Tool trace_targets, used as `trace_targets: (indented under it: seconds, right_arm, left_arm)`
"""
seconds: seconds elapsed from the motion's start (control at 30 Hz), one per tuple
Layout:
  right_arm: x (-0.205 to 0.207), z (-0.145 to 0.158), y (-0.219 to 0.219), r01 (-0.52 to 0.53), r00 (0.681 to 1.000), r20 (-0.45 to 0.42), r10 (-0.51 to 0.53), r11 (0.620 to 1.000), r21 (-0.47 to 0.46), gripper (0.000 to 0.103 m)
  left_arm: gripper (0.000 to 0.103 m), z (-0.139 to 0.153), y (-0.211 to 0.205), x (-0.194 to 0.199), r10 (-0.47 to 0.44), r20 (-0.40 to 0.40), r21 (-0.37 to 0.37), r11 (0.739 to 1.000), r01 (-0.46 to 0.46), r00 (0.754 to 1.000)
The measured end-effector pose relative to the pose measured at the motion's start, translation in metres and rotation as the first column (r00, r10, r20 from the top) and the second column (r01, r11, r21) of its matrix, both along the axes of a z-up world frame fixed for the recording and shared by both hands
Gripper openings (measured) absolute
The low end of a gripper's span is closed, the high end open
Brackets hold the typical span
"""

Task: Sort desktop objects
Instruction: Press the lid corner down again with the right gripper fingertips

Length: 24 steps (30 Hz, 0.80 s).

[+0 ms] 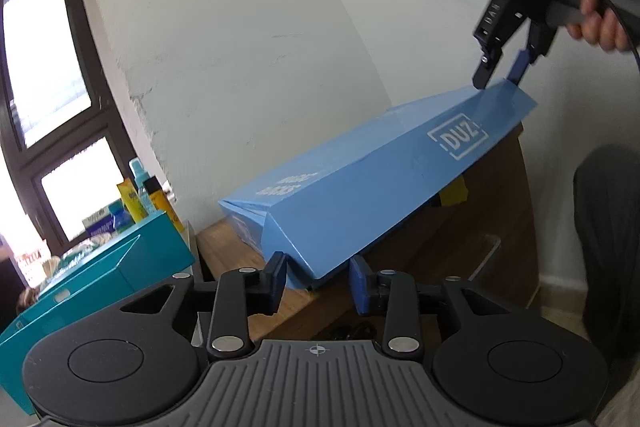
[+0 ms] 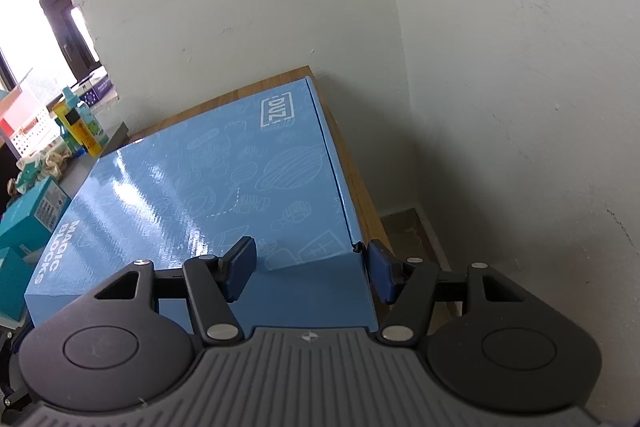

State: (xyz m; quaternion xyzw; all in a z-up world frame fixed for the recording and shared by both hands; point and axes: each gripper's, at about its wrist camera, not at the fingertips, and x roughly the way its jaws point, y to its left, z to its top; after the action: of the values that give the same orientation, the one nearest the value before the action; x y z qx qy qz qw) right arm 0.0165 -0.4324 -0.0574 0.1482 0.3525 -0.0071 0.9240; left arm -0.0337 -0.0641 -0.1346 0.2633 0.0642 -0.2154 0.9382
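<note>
A large flat blue box (image 1: 360, 187) printed "DUZ" and "MAGIC BLOCKS" lies on a wooden desk (image 1: 228, 243); its near side looks raised off the desk. My left gripper (image 1: 318, 285) is open, its fingers astride the box's near corner. My right gripper (image 1: 500, 71) shows in the left wrist view at the box's far upper corner, held by a hand. In the right wrist view my right gripper (image 2: 310, 269) is open, one finger over the lid of the box (image 2: 208, 187) and one beside its right edge.
A teal box (image 1: 100, 279) stands left of the desk, also in the right wrist view (image 2: 36, 215). Bottles (image 2: 78, 123) and clutter sit by the window at the left. A white wall (image 2: 500, 87) runs behind and to the right. A yellow item (image 1: 454, 193) lies under the box.
</note>
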Motion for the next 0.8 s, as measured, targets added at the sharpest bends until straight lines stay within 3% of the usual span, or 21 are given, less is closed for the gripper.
trace_targets:
  seconds: [0.4, 0.63, 0.8]
  right_arm:
    - [0.001, 0.001, 0.001, 0.001, 1.000, -0.008, -0.001, 1.000, -0.010, 0.067]
    - [0.001, 0.001, 0.001, -0.001, 1.000, -0.008, 0.001, 1.000, -0.011, 0.067]
    - [0.001, 0.002, 0.000, -0.008, 1.000, -0.007, 0.008, 1.000, -0.011, 0.067]
  left_arm:
    - [0.040, -0.014, 0.002, 0.005, -0.012, 0.112, 0.052, 0.999, 0.006, 0.994]
    - [0.032, -0.003, 0.005, 0.001, -0.035, 0.089, -0.015, 0.999, 0.036, 0.995]
    - [0.030, 0.017, 0.008, 0.000, -0.039, 0.025, -0.097, 0.994, 0.041, 0.999]
